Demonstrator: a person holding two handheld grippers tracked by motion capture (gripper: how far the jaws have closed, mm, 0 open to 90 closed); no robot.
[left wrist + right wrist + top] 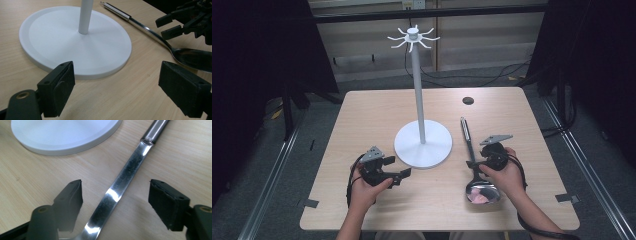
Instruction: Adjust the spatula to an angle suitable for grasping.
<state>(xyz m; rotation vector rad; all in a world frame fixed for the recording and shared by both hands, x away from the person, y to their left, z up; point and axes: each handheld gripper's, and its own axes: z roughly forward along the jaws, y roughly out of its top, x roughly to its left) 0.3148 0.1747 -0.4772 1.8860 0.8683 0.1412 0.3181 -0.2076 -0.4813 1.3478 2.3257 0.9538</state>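
1. While the ladle (473,155) lies flat on the surface (362,120), its bowl sits at about five o'clock from the white stand (422,142) and its handle runs up toward twelve o'clock, just beside the round base and apart from it.
2. Right gripper (115,202) straddles the flat shiny part of the handle; its fingers (167,203) stand apart on either side of the metal and do not yet press on it, so nothing is gripped.
3. A good grasp, as I judge it, needs the handle centred between the two pads, since it now lies nearer the pad at nine o'clock in the right gripper view.
4. Closing should be square across the narrow strip: the metal is smooth and thin, and a skewed pinch would likely let it twist or slip out.
5. Lower the pads until they almost brush the surface, so they catch the edges of the flat handle rather than ride over its top.
6. Left gripper (384,170) waits at about seven o'clock from the base, its fingers (58,87) wide open and empty, pointing toward the ladle's bowl; it is best kept out of the way.
7. Hooks at the top of the stand's pole look like the likely goal, so a grip that leaves the far end of the handle free would serve best.
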